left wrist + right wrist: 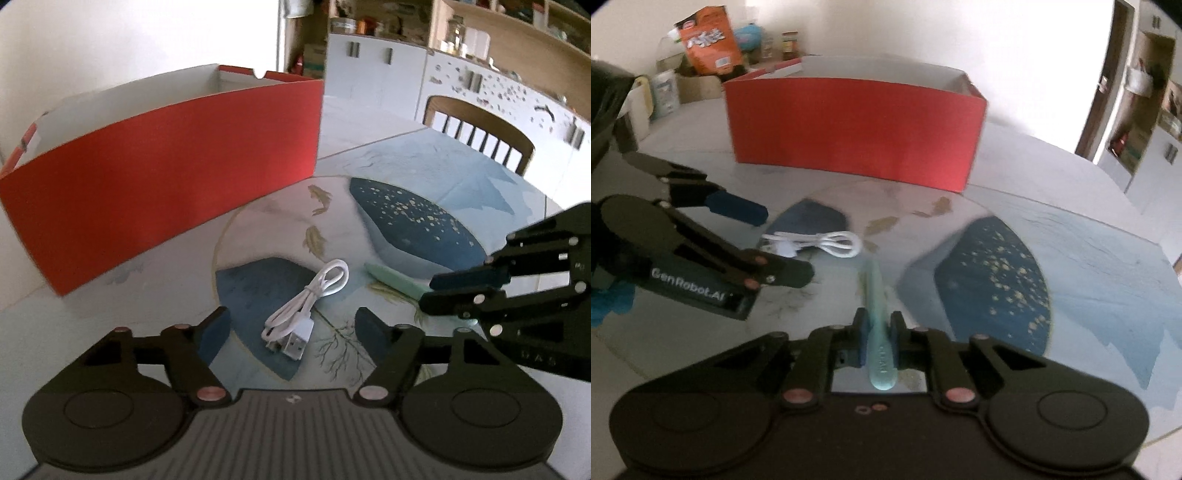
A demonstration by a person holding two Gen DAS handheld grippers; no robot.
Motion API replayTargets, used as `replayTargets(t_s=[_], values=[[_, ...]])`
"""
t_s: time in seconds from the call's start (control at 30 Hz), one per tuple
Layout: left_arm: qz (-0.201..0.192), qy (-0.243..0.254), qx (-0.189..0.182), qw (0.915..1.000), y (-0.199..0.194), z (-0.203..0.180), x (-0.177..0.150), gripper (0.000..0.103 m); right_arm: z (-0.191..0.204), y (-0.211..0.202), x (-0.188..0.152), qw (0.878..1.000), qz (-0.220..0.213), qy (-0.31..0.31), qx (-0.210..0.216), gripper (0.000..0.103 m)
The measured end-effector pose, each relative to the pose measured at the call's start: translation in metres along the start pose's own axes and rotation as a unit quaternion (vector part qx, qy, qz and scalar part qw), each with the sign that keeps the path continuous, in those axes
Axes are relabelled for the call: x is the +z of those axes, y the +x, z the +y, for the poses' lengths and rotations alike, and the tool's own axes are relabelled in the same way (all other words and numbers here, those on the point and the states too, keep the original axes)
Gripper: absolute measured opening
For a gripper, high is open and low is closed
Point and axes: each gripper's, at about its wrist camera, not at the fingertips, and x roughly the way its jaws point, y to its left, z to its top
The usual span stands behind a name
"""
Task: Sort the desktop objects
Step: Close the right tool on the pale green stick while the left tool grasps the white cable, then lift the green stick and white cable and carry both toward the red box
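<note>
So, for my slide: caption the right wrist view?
Right gripper shut on pale green pen; red cardboard box beyond.

Left wrist view is set just behind the left claw, angled down at the table from close range. Right wrist view is likewise placed behind the right claw. Both are shared by the red box and white cable (each claw is caught by the other camera).

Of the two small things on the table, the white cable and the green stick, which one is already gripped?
The green stick: the right gripper is shut on it. The white cable lies free between the open fingers of the left gripper.
</note>
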Motion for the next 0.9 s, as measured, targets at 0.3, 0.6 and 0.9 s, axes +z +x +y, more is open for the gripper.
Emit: replayTargets(t_s=[0.3, 0.6, 0.9], values=[[-0.006, 0.021, 0.010, 0.9997, 0.004, -0.008, 0.006, 0.024, -0.003, 0.002, 0.001, 1.000, 0.000, 0.005, -0.008, 0.011], [-0.015, 0.009, 0.022, 0.9996, -0.002, -0.006, 0.009, 0.008, -0.005, 0.001, 0.004, 1.000, 0.003, 0.013, -0.014, 0.010], [-0.019, -0.015, 0.017, 0.9996, -0.016, 0.000, 0.012, 0.008, -0.007, -0.010, 0.015, 1.000, -0.006, 0.019, -0.014, 0.010]])
